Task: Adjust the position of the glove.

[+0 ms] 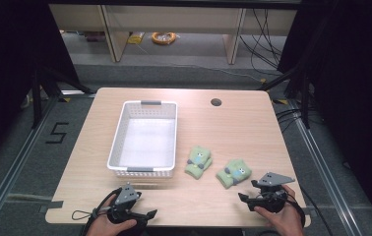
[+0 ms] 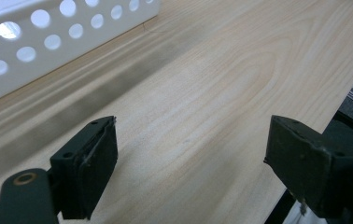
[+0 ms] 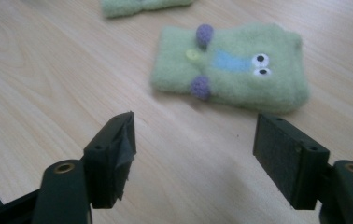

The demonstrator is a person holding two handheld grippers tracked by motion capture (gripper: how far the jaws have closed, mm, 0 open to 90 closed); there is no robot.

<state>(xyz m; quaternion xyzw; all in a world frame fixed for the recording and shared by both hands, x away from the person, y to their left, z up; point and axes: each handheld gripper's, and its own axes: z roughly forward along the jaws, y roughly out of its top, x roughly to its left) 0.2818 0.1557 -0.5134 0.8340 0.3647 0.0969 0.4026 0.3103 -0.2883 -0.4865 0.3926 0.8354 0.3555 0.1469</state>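
Green sock [image 3: 230, 70] just ahead of the spread right gripper [image 3: 193, 154]; left gripper [image 2: 188, 172] likewise spread, low over the table [image 2: 221, 93].

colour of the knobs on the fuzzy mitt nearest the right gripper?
Purple knobs on the light green fuzzy mitt; clearest in the right gripper view.

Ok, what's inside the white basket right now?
Nothing that shows: the white basket has a bare white floor in the high view. Both green socks lie outside it on the table. The strip just inside its near wall is hidden.
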